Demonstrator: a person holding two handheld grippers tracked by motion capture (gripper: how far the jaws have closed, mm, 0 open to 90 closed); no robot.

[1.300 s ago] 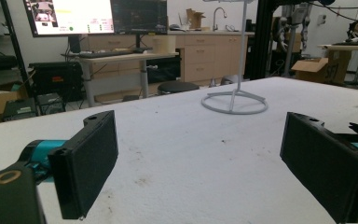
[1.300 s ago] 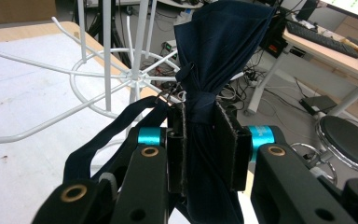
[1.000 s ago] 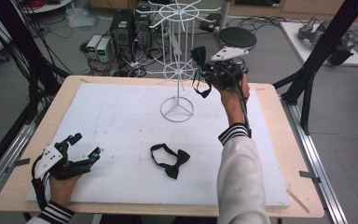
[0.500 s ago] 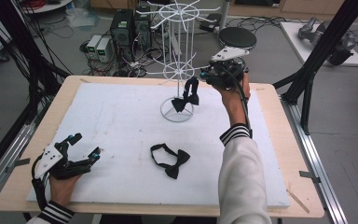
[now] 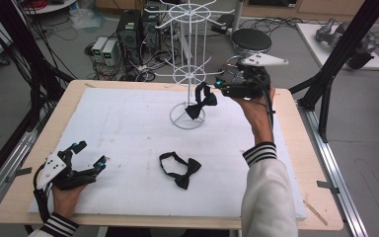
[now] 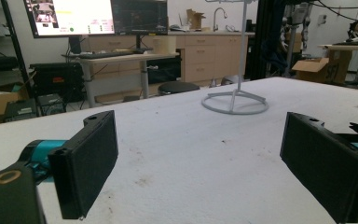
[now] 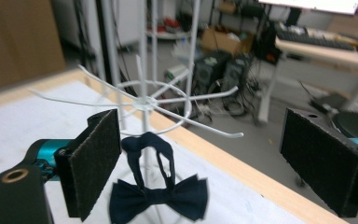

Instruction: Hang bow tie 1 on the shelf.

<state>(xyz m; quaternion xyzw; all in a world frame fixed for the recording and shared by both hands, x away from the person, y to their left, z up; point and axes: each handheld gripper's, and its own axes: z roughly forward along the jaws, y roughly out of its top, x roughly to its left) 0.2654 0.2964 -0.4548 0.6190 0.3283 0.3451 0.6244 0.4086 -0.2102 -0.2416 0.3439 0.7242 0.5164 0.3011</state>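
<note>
High view: the hung bow tie (image 5: pixel 201 102) dangles by its neck band from a prong of the lower ring of the white wire stand (image 5: pixel 187 74), near the far edge of the counter (image 5: pixel 128 123), right of centre. The right tongs (image 5: pixel 220 87) sit just beside it, clear of the cloth; their jaws have just been opening and nothing lies between them. A second bow tie (image 5: pixel 180 169) lies flat near the middle of the counter, towards the near edge, its band looped out to the left of the bow. The left tongs (image 5: pixel 86 157) rest at the near left corner, spread wide with nothing in them.

Right gripper view: the hung tie's bow (image 7: pixel 158 198) shows below the thin band (image 7: pixel 142 149), which loops over a prong (image 7: pixel 200 123); both pads (image 7: pixel 95 163) stand apart from it.

Left gripper view: the stand's round base (image 6: pixel 235 102) rests on the white counter ahead, between the open pads (image 6: pixel 324 161).

Handling, judged: both ties appear light, soft and limp, so they likely sag and swing once lifted. The knot at the middle of the bow looks the firmest place to pinch; the band is thin and may slip or snag on the wire. The stand looks light and may tip if tugged.
</note>
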